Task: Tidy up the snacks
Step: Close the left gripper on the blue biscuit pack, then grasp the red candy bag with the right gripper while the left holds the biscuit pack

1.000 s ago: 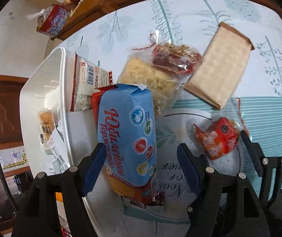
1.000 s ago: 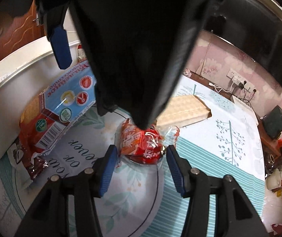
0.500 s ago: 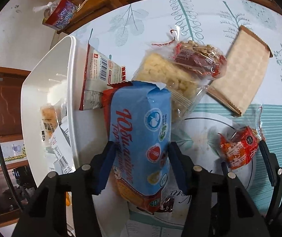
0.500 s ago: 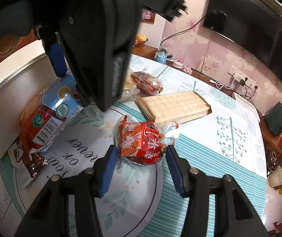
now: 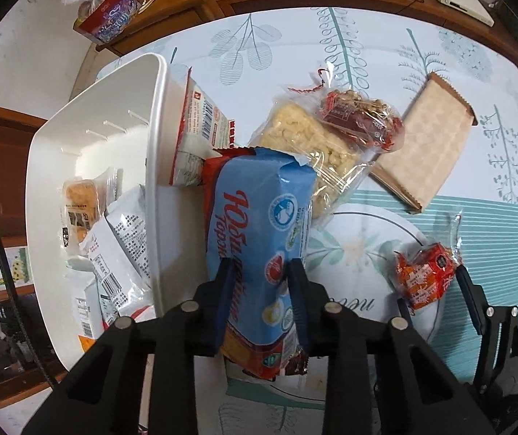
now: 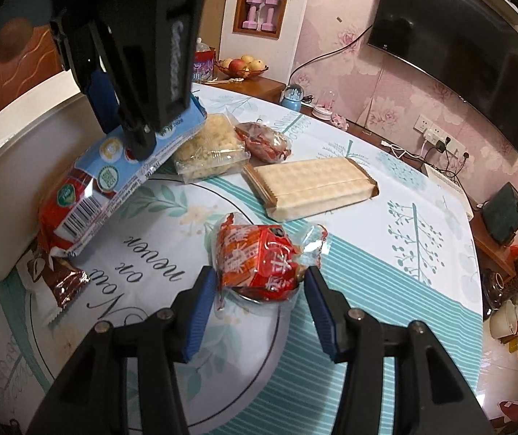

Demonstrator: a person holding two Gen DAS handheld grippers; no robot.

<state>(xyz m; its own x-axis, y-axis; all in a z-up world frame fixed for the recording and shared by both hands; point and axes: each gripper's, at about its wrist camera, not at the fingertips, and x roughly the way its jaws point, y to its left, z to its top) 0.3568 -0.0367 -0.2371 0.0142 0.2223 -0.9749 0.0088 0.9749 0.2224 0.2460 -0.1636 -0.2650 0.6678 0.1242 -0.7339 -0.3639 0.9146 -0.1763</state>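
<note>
My left gripper (image 5: 259, 272) points steeply down and its jaws are closing, the pads pressing both sides of the blue biscuit pack (image 5: 259, 217). The pack's far end is tilted up beside the white bin (image 5: 157, 145). In the right wrist view the left gripper (image 6: 132, 116) hangs over the same pack (image 6: 114, 166). A red snack bag (image 6: 255, 257) lies on the tablecloth between the fingers of my right gripper (image 6: 257, 290), which stands open around it. The pads sit close to the bag's clear wrapping without squeezing it.
Several packets lie inside the bin. A white-and-red packet (image 5: 197, 127) leans on its outer wall. Behind lie a clear pack of yellow puffs (image 5: 306, 141), a red nut bag (image 5: 360, 119) and a wafer pack (image 5: 426, 148). A brown wrapper (image 6: 56, 275) lies under the biscuit pack.
The left jaws have drawn in from wide apart onto the blue biscuit pack, and the left hand has shifted and risen a little. The right gripper and red bag stay put.
</note>
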